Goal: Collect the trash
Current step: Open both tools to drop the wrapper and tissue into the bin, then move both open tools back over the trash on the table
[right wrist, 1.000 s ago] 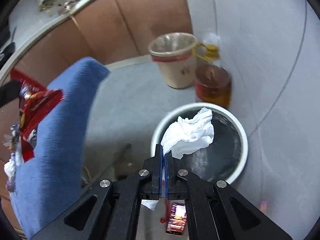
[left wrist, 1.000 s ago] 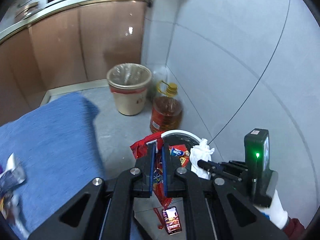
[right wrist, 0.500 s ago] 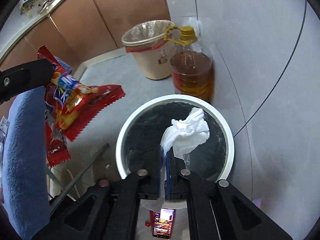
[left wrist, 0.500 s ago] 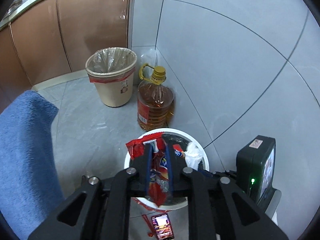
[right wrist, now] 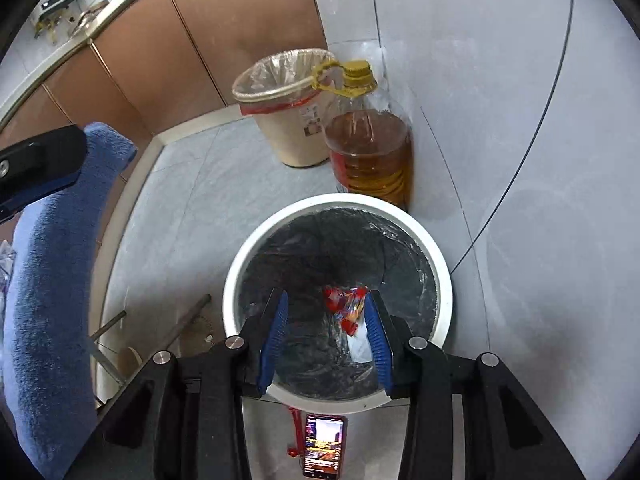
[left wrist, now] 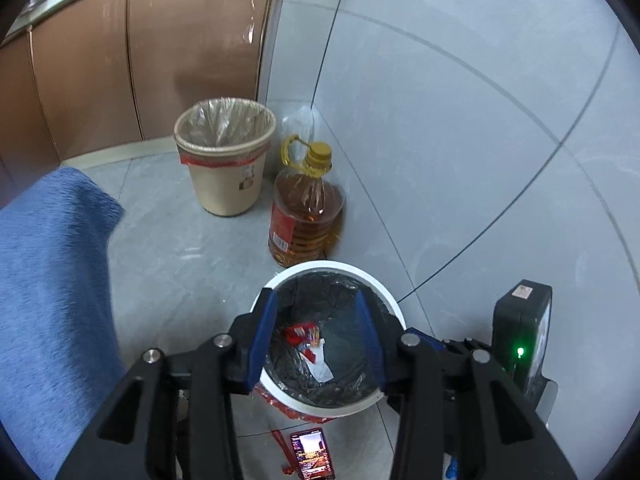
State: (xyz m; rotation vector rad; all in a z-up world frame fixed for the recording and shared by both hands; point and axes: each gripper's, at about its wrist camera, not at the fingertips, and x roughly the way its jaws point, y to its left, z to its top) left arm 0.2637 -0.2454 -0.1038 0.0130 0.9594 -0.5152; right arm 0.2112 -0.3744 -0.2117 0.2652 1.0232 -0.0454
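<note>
Both grippers hang over a white-rimmed trash bin (left wrist: pixel 390 300) lined with a black bag. The left gripper (left wrist: pixel 316 332) and the right gripper (right wrist: pixel 325 330) have their jaws opening, with nothing between the blue pads. A red snack wrapper (right wrist: pixel 344 304) and a white tissue (left wrist: pixel 322 364) lie at the bottom of the bin. Beside it on the tiled floor stand a bottle of cooking oil (left wrist: pixel 306 212) and a beige lined bin (left wrist: pixel 226 160); a lit phone (right wrist: pixel 324 450) lies on the floor just in front of the white bin.
</note>
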